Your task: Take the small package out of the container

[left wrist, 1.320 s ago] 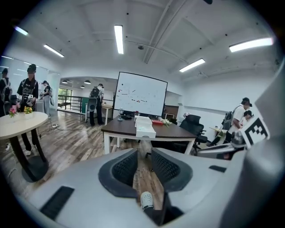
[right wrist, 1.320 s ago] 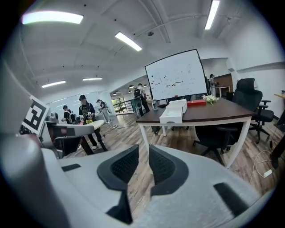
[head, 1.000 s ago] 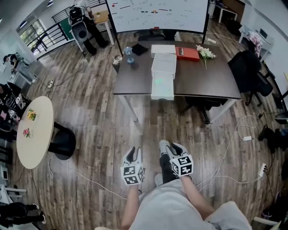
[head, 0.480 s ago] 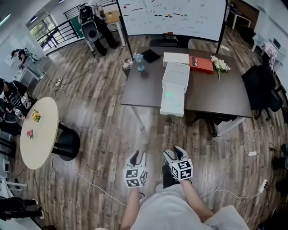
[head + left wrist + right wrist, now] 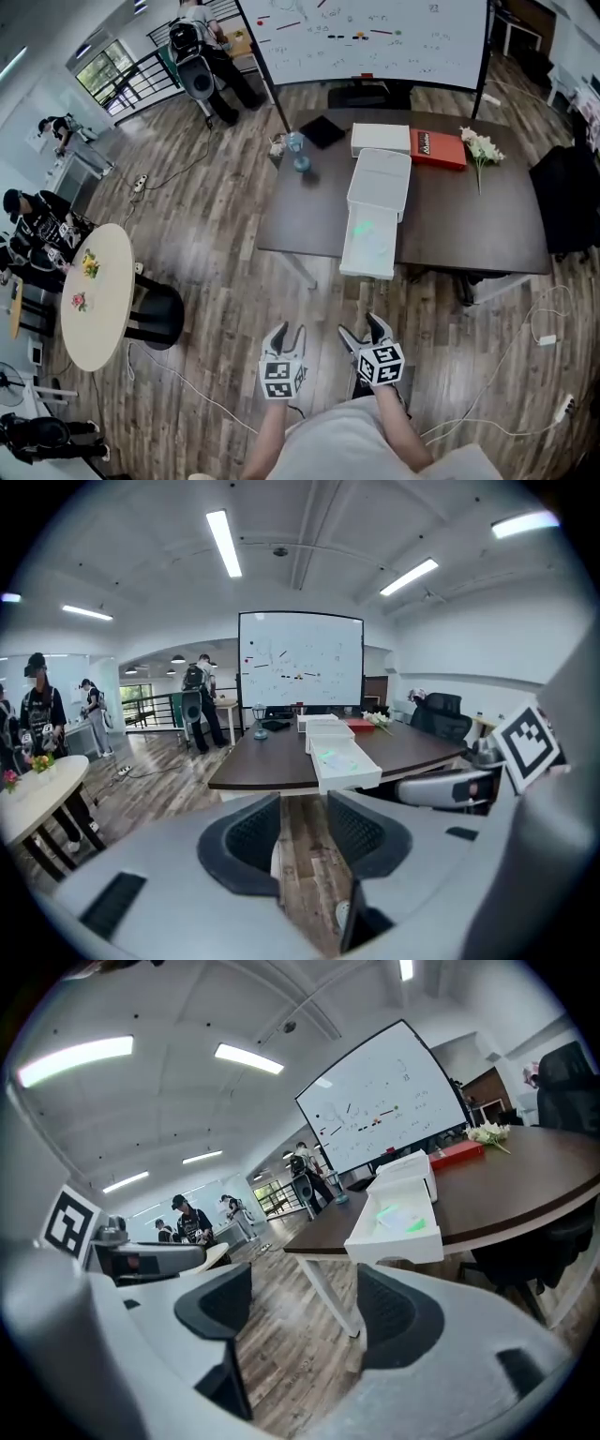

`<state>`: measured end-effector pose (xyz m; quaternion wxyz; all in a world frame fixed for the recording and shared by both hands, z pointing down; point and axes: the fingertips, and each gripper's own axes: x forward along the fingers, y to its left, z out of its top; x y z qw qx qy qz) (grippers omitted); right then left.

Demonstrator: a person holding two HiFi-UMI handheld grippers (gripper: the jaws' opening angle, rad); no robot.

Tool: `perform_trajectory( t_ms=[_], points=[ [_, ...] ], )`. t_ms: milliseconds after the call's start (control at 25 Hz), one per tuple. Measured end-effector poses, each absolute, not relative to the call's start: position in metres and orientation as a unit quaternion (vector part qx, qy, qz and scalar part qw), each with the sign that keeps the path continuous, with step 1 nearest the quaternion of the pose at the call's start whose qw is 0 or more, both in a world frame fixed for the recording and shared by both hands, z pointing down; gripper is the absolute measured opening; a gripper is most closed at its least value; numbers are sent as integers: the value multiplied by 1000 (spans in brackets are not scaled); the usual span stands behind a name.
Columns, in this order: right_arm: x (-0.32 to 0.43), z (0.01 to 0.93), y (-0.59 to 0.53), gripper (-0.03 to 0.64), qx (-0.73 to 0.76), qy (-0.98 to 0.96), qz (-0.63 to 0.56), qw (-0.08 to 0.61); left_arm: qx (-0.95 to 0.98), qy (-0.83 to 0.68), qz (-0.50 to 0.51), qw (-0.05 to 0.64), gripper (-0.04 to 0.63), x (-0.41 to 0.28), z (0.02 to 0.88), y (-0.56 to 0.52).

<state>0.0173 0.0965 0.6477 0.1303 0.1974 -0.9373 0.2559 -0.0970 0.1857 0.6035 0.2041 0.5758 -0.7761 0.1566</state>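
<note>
A long white open container (image 5: 372,246) lies on the dark table (image 5: 300,216) and juts over its front edge. A small greenish package (image 5: 364,228) shows inside it, also visible as a green patch (image 5: 330,756) in the left gripper view and a green patch (image 5: 403,1218) in the right gripper view. Both grippers hang low over the wooden floor, well short of the table. My left gripper (image 5: 287,333) and my right gripper (image 5: 362,328) are opening, with nothing between the jaws of either. The left gripper (image 5: 303,832) and the right gripper (image 5: 302,1312) frame only floor.
Behind the container stand two closed white boxes (image 5: 380,178), a red box (image 5: 441,150), flowers (image 5: 481,147), a blue vase (image 5: 299,155). A round beige table (image 5: 94,291) and black stool (image 5: 155,314) are at left. Cables (image 5: 506,356) run across the floor at right. People stand far left.
The table and container have come closer as the person walks toward them. Both grippers' jaws have spread wider apart.
</note>
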Motion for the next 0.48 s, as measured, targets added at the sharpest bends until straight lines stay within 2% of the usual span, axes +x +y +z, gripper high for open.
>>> perform_trajectory(
  t_ms=[480],
  points=[
    [26,636,-47,353,240,-923,237,185,562,-788,98,232,172,-146,584,67]
  ],
)
